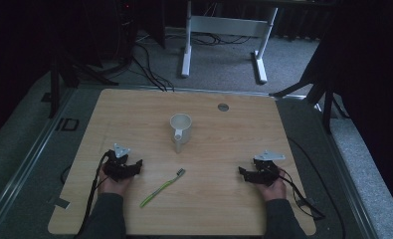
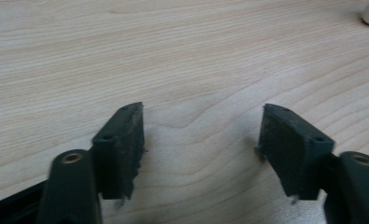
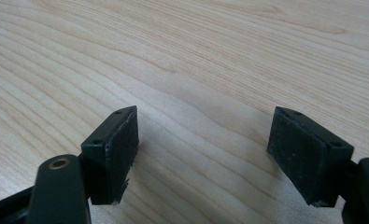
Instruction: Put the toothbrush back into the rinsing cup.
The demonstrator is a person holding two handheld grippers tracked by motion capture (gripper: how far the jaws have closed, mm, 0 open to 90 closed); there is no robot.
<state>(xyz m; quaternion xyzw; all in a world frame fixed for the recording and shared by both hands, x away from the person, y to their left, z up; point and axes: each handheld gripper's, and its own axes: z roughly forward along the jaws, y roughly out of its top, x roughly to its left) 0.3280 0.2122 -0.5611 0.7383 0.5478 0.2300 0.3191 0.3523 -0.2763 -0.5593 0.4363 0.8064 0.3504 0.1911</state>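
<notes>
Wooden table [image 1: 134, 114] is seen from above; a white mug [image 1: 180, 130] stands upright near its middle, handle turned toward the person; a green toothbrush [image 1: 162, 187] lies flat nearer the front edge, between the 2 hands and closer to the left one; the left gripper [image 1: 137, 167] is held low with jaws spread apart, nothing between them; the right gripper [image 1: 244, 173] is likewise spread wide over bare wood.
</notes>
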